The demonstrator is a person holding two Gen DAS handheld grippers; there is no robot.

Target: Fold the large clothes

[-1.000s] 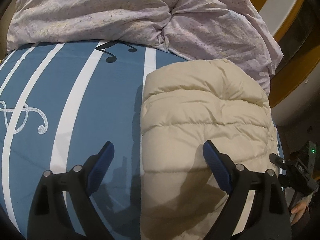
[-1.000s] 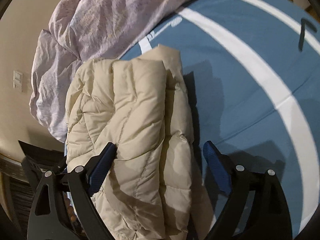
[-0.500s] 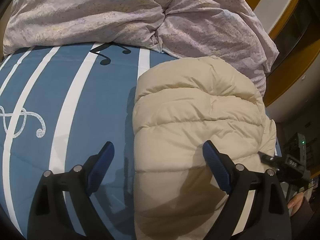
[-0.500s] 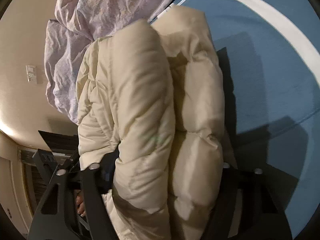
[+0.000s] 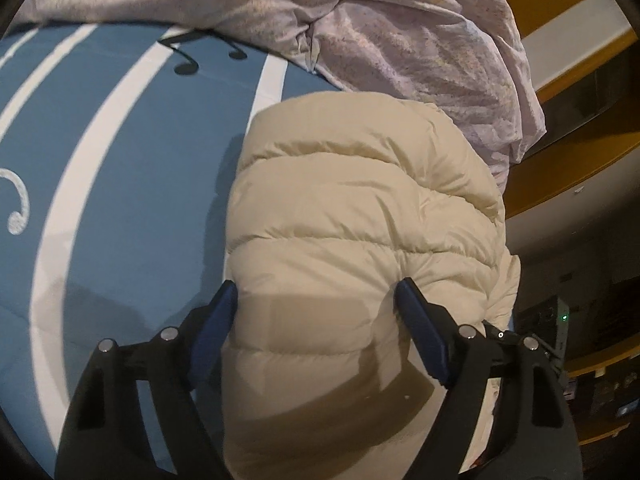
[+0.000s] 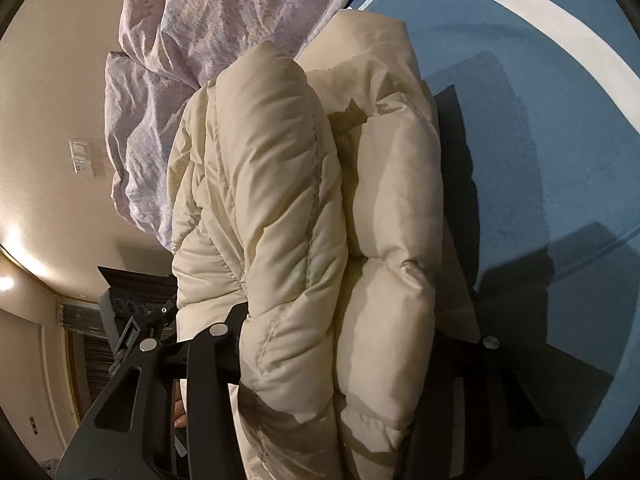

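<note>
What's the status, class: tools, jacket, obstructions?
Left tool closing astride cream puffer jacket. Right tool closing, folded jacket bulk squeezed between. Lilac duvet bunched directly behind jacket.

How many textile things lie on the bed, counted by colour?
Cream: 1, the puffer jacket
Lilac: 1, the crumpled duvet
Blue with white stripes: 1, the bed cover
Total: 3

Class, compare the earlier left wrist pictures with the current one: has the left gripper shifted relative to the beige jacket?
Yes. The left gripper has shifted right: its closing jaws now straddle the jacket, where one finger earlier sat over the blue bedspread.
</note>
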